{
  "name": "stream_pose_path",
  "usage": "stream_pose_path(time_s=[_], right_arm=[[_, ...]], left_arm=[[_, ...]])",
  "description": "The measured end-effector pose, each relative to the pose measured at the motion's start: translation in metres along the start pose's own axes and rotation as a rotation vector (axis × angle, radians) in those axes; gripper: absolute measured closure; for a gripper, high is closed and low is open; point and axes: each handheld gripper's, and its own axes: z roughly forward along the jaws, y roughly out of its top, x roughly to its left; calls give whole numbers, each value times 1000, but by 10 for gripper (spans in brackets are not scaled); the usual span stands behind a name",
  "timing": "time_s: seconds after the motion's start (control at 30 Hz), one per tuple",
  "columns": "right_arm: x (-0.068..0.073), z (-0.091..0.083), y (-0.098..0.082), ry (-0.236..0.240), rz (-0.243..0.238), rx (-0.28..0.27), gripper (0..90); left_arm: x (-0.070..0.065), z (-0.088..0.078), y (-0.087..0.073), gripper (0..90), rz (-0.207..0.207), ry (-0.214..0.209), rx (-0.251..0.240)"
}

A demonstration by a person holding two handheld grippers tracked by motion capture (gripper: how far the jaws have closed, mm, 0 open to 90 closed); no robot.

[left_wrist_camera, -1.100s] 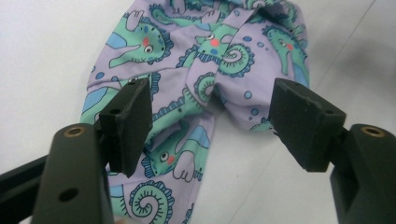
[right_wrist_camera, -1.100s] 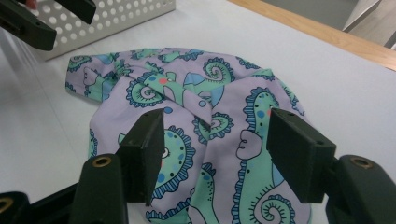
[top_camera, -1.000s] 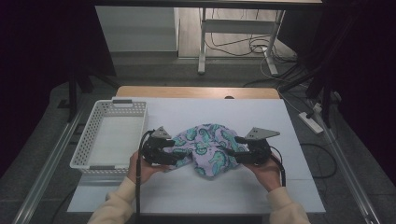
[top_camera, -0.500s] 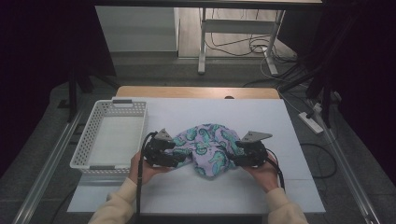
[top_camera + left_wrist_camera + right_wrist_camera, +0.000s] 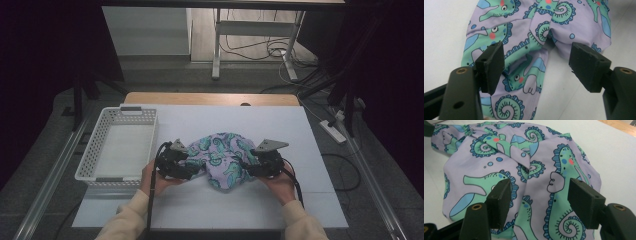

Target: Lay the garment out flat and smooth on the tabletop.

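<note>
High view had my left gripper and right gripper flanking the seahorse cloth on the table, both spread wide, gripping nothing.

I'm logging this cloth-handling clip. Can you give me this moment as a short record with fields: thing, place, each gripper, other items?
thing: crumpled lilac cloth with green seahorse print
place: on the white mat, middle
left gripper: open, fingers over the cloth's left end, not pinching
right gripper: open, over the cloth's right side
other: white basket at the mat's left, apart from the cloth
</note>
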Motion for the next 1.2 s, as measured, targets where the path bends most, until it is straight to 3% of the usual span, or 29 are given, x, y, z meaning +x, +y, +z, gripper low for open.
stream_pose_path(time_s=[0.37, 0.67, 0.93, 1.1, 1.2], right_arm=[[2, 3, 4, 21, -8, -19, 358], [10, 9, 13, 42, -45, -22, 359], [-5, 24, 14, 10, -38, 12, 361], [-14, 32, 11, 10, -24, 29, 376], [-16, 36, 12, 10, -23, 40, 403]], left_arm=[[1, 15, 6, 280, 1, 14, 29], [7, 25, 7, 281, -5, 23, 50], [13, 36, 9, 300, 4, 41, 67], [14, 40, 8, 413, 10, 32, 65], [15, 41, 7, 577, 13, 22, 61]])
